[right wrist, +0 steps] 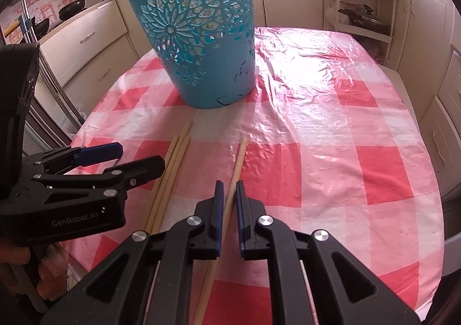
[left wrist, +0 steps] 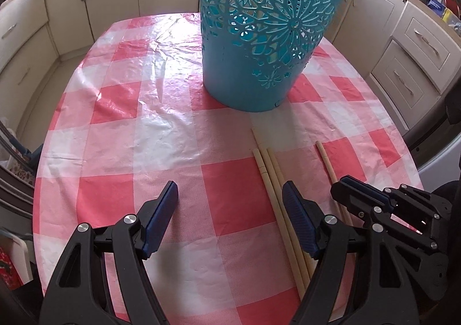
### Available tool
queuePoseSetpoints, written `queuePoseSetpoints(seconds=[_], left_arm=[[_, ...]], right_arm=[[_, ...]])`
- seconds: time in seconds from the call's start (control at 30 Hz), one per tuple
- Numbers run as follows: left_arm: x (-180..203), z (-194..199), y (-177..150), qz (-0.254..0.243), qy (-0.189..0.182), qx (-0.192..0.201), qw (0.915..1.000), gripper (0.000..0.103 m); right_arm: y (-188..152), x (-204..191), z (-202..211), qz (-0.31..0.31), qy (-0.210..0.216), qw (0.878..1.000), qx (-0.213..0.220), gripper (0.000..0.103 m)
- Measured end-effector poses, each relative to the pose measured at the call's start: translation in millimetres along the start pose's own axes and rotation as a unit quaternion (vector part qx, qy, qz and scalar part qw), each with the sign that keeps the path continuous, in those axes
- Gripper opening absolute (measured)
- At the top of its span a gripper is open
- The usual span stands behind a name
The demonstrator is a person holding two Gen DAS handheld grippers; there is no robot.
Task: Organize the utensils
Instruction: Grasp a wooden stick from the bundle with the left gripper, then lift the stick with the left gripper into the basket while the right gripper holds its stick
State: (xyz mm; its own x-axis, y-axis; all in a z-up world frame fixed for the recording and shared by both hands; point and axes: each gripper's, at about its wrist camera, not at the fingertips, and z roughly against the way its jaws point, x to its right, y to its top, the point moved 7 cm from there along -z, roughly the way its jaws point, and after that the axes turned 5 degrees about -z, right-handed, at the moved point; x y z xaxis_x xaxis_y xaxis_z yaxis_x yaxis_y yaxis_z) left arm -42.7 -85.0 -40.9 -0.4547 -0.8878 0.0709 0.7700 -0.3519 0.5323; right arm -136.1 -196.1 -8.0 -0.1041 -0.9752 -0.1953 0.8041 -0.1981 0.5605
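A tall teal cut-out basket (left wrist: pixel 259 37) (right wrist: pixel 196 45) stands at the far middle of the table. On the cloth in front of it lie three pale wooden chopsticks side by side (left wrist: pixel 266 169) (right wrist: pixel 175 158). A single chopstick (left wrist: pixel 324 158) (right wrist: pixel 240 158) lies apart to their right. My right gripper (right wrist: pixel 229 189) (left wrist: pixel 341 185) is shut on that single chopstick, low over the cloth. Left of it, my left gripper (left wrist: pixel 230 192) (right wrist: pixel 138 156) is open and holds nothing. Its right finger (left wrist: pixel 294 204) sits over the three chopsticks, which run under it.
A red-and-white checked plastic cloth (left wrist: pixel 144 123) (right wrist: pixel 331 123) covers the oval table. Cream kitchen cabinets and drawers (left wrist: pixel 417 60) ring the table. A white rack with pots (right wrist: pixel 363 8) stands at the far right, and pans (right wrist: pixel 72 8) sit on the left counter.
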Motion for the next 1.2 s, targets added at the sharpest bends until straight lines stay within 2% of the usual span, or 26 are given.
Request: queuePoseSetpoints(seconds=[0.13, 0.27, 0.33, 0.4, 0.5, 0.6, 0.77, 0.87, 0.97, 1.2], left_arm=[[3.1, -1.9, -3.0, -0.034, 0.044, 0.0, 0.9985, 0.068], [3.1, -2.0, -1.1, -0.04, 0.047, 0.002, 0.9981, 0.062], [3.5, -1.8, 1.4, -0.041, 0.041, 0.006, 0.9983, 0.054], [4.4, -1.0, 3.9, -0.046, 0.033, 0.009, 0.9984, 0.031], [8.6, -3.4, 7.2, -0.045, 0.004, 0.008, 0.999, 0.01], [10.3, -4.2, 7.4, -0.04, -0.019, 0.004, 0.999, 0.005], [12.2, -6.3, 7.0, -0.046, -0.003, 0.005, 0.9989, 0.006], [13.9, -5.8, 6.8, -0.061, 0.007, 0.006, 0.9981, 0.006], [15.7, -4.7, 6.5, -0.074, 0.016, 0.009, 0.9971, 0.005], [12.8, -0.1, 7.4, -0.075, 0.022, 0.015, 0.9968, 0.005]], right_arm=[[1.1, -0.2, -0.8, 0.0, 0.0, 1.0, 0.003, 0.01], [2.9, -3.9, -2.7, 0.002, 0.004, 1.0, 0.005, 0.019], [4.9, -5.4, -4.6, 0.003, 0.004, 1.0, 0.006, 0.022], [8.3, -5.1, -7.2, -0.001, 0.003, 1.0, 0.005, 0.022], [14.3, -2.4, -10.9, -0.008, 0.0, 1.0, -0.002, 0.022], [17.8, -3.1, -13.5, 0.012, -0.015, 1.0, -0.022, 0.015], [29.0, -3.5, -23.2, 0.05, -0.02, 0.997, -0.055, 0.013], [30.4, -1.9, -25.1, 0.049, -0.015, 0.998, -0.046, 0.012], [29.2, -0.3, -23.7, 0.042, -0.01, 0.999, -0.018, 0.009], [30.1, 2.0, -23.1, 0.03, 0.001, 1.0, -0.001, 0.008]])
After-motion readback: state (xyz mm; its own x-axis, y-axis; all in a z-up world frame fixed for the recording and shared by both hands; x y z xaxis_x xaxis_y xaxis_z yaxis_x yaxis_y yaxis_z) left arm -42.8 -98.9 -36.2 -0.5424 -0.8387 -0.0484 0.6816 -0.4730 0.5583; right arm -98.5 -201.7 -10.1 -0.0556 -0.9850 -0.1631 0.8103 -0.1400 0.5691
